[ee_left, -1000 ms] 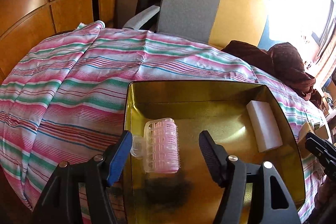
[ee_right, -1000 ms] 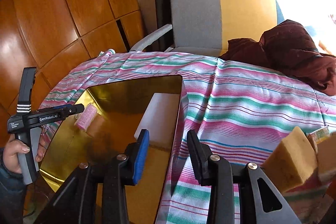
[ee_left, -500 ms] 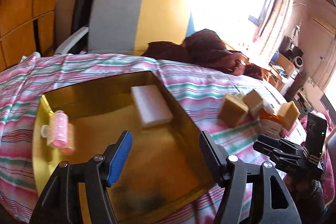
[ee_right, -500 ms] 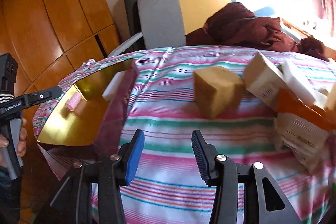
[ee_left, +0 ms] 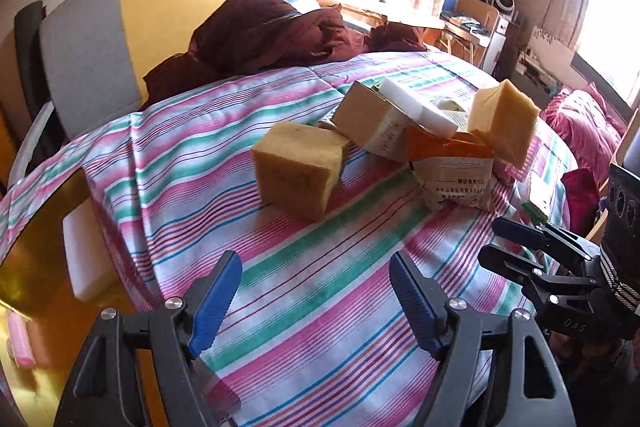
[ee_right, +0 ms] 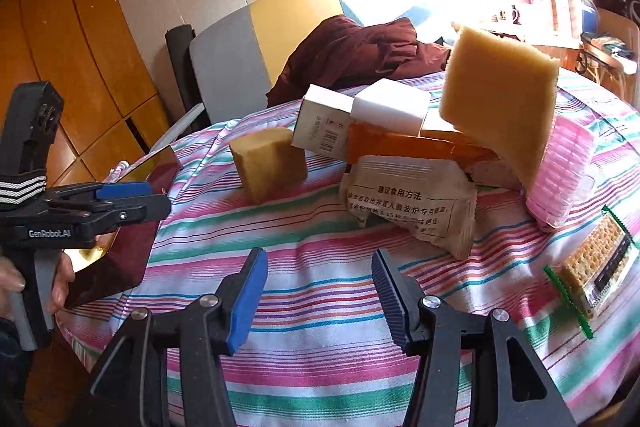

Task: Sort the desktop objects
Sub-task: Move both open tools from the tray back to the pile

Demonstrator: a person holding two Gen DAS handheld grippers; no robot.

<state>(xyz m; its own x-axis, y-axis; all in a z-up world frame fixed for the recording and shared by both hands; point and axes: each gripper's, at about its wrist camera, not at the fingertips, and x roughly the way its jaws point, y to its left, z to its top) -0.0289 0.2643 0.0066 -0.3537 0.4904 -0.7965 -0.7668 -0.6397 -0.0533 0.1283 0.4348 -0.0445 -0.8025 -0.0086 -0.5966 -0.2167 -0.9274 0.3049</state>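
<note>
A shiny gold metal tray (ee_left: 24, 267) sits at the left edge of the bench, which is covered with a striped pink, green and white cloth (ee_left: 304, 291). Inside the tray lie a flat white foam block (ee_left: 82, 251) and a small pink ribbed roller (ee_left: 18, 343). So some things are already in the tray.

A pile is still out on the cloth. There is a chunky yellow sponge cube (ee_left: 298, 169) near the middle. Just behind it leans a tan cardboard box with a barcode (ee_right: 322, 129), and a white foam block (ee_right: 390, 107) rests on top of the pile. An orange and beige crinkly food packet with printed words (ee_right: 412, 195) lies in front. A second yellow sponge slab (ee_right: 496, 95) stands tilted on the right, touching a soft pink ribbed roller (ee_right: 560, 167). A cracker pack in clear wrap with green edges (ee_right: 592, 267) lies flat, a bit apart.

So I think the sorting is part done, with most things still to go.

The left claw (ee_left: 314, 301) is spread wide and holds nothing. The right claw (ee_right: 318, 301) is spread wide too, and empty. Both hang over the bare cloth in front of the pile.
</note>
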